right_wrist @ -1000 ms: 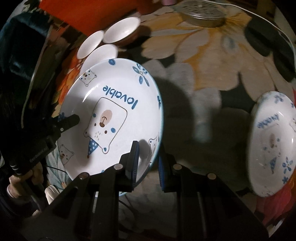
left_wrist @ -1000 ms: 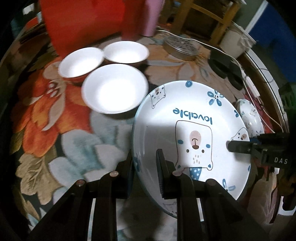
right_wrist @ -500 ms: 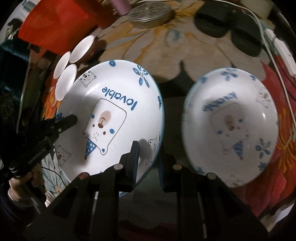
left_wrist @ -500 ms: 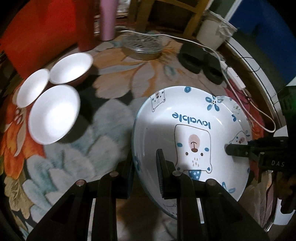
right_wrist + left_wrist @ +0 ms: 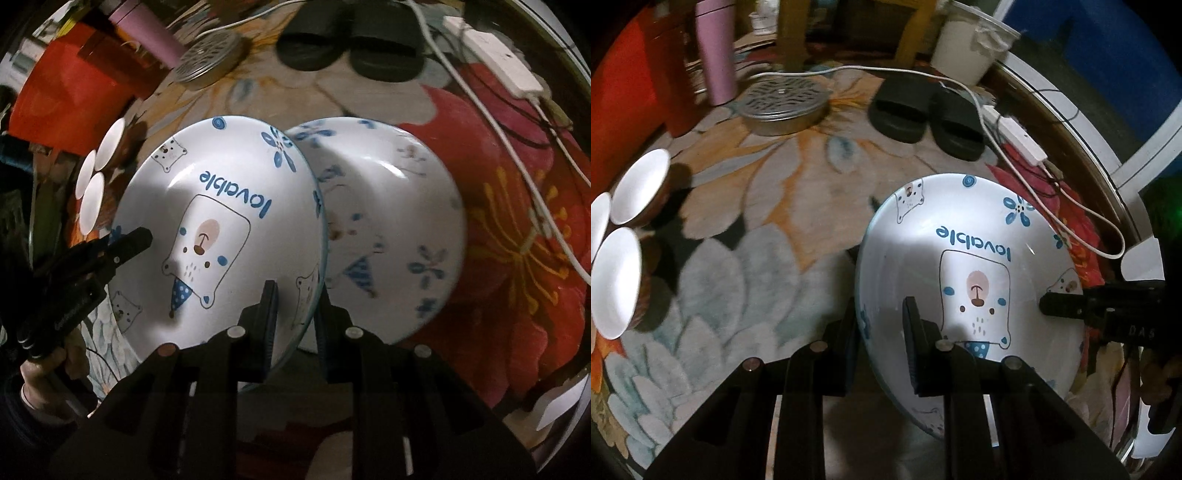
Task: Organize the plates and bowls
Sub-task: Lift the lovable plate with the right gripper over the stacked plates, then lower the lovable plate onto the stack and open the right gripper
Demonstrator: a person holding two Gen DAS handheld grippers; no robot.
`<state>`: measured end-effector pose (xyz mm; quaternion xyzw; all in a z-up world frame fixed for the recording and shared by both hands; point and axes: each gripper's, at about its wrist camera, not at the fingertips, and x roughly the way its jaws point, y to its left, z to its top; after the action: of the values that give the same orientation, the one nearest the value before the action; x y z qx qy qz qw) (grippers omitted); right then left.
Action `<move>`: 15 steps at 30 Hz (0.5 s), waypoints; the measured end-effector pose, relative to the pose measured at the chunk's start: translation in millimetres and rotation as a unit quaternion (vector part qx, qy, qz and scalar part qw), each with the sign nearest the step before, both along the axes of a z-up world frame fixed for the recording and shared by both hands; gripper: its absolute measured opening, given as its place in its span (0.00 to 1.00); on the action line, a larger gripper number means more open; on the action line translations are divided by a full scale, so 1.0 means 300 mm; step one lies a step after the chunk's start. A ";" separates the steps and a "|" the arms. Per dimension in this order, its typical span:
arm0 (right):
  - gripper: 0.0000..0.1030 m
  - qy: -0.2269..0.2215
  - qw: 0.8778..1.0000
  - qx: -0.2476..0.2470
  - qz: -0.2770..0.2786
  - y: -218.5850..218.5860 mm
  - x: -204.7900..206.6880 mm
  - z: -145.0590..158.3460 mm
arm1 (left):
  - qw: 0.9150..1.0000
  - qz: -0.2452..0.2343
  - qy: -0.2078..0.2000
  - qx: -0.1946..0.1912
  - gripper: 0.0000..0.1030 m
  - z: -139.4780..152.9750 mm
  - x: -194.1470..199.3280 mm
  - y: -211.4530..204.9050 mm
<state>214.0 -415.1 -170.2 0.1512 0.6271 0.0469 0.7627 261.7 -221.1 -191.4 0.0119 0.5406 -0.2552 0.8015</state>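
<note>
Plate gripped from both sides

Bear plate (image 5: 221,236) hangs above the floral rug (image 5: 768,206), overlapping a second plate (image 5: 391,229) (same pattern). Left gripper (image 5: 879,332) and right gripper (image 5: 295,310) both have fingers clamped on its rim. Three white bowls (image 5: 624,221) sit near the rug's left edge.

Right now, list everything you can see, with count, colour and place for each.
held plate: one, white with blue bear print, gripped at opposite rims
second plate: one, same print, on the rug, partly under the held plate
bowls: three, white, clustered far left
tin: one, silver, back
slippers: two, black, back
bottle: one, pink, back left
cable: one, white, right
rug: one, floral
left gripper: black, shut
right gripper: black, shut
</note>
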 end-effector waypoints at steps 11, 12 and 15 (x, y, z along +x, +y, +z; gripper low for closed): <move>0.19 0.011 0.999 -0.011 -0.038 -0.146 -0.017 -0.037 | 1.000 -0.026 0.009 0.010 0.20 -0.051 -0.010 -0.152; 0.19 0.012 0.999 -0.011 -0.042 -0.154 -0.016 -0.043 | 1.000 -0.027 0.010 0.011 0.20 -0.056 -0.008 -0.163; 0.19 0.013 0.998 -0.009 -0.054 -0.184 -0.015 -0.052 | 0.999 -0.032 0.007 0.017 0.20 -0.062 -0.009 -0.190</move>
<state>209.4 -470.1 -185.7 0.1785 0.6281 -0.0019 0.7574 259.0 -278.2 -209.9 0.0411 0.5497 -0.2714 0.7890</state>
